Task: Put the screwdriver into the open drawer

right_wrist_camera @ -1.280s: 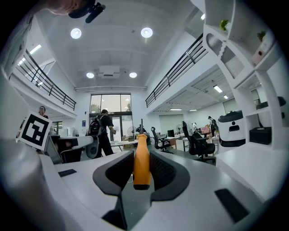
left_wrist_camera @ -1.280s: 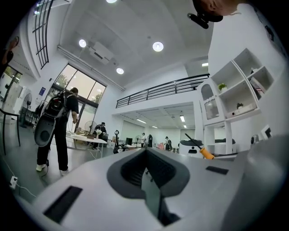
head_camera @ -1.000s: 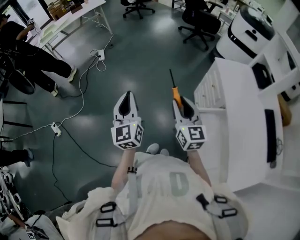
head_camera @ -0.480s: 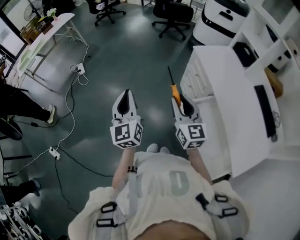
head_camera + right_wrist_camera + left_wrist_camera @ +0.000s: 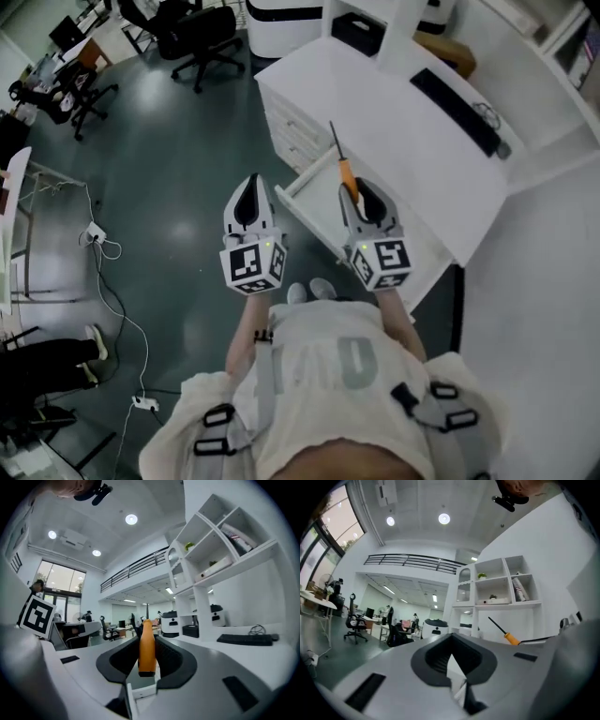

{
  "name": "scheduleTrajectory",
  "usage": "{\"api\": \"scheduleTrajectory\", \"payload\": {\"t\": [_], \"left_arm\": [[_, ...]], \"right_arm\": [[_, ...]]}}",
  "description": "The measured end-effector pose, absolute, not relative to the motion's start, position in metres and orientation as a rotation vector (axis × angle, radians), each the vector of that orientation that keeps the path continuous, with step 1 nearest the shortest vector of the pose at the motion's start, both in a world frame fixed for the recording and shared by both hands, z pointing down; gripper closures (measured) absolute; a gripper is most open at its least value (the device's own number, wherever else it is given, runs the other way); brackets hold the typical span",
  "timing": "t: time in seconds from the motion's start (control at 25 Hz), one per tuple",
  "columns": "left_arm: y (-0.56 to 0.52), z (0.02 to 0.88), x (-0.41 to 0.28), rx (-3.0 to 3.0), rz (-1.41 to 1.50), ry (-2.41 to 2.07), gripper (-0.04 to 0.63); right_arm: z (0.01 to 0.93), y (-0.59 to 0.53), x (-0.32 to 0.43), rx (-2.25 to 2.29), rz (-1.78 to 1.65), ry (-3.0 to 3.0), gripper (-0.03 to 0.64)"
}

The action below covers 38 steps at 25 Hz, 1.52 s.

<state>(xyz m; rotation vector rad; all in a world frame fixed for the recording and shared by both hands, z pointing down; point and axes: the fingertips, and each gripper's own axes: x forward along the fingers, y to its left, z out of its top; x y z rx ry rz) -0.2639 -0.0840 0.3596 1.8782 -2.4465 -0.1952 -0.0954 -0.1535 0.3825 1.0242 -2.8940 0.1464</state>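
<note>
Just right of centre in the head view, the right gripper (image 5: 360,199) has its jaws half-closed on the orange plastic handle of the black-shafted screwdriver (image 5: 344,169); the shaft points toward the upper left, above the open white drawer (image 5: 311,208) that juts from the white desk (image 5: 394,122); left of centre, the left gripper (image 5: 250,187) hangs with jaws together and nothing between them. By my judgement the tool is over the drawer, not yet in it; only the handle's butt is pinched, so the long shaft could swing; its tip shows against the desk top and may catch that edge on lowering; released too high, it may bounce out.
</note>
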Motion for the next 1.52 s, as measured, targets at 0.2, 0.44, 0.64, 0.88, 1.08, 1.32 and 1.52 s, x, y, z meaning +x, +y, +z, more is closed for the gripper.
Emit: {"api": "scheduleTrajectory", "payload": {"t": [0.2,0.44,0.64,0.88,1.08,1.32,1.52], "left_arm": [[-0.134,0.362,-0.201,2.118,-0.171,-2.224,0.591],[-0.168,0.359,-0.145,2.295,-0.134,-2.06,0.591],[-0.18,0.36,-0.118,2.368,-0.108,-1.988,0.591],[-0.185,0.362,-0.114,2.378,-0.085,-1.985,0.591],[-0.185,0.366,-0.113,2.36,-0.071,-1.995,0.591],[-0.183,0.375,-0.108,2.334,-0.038,-2.013,0.591],[-0.183,0.382,-0.111,2.305,-0.005,-2.028,0.591]], "right_arm": [[0.382,-0.169,-0.019,1.334,0.143,-2.779,0.509],[0.386,-0.173,0.044,1.572,0.177,-2.665,0.509],[0.384,-0.174,0.069,1.648,0.161,-2.631,0.509],[0.385,-0.177,0.075,1.669,0.164,-2.624,0.509],[0.391,-0.179,0.075,1.636,0.196,-2.629,0.509],[0.402,-0.184,0.071,1.527,0.193,-2.66,0.509],[0.415,-0.192,0.061,1.4,0.164,-2.658,0.509]]}}
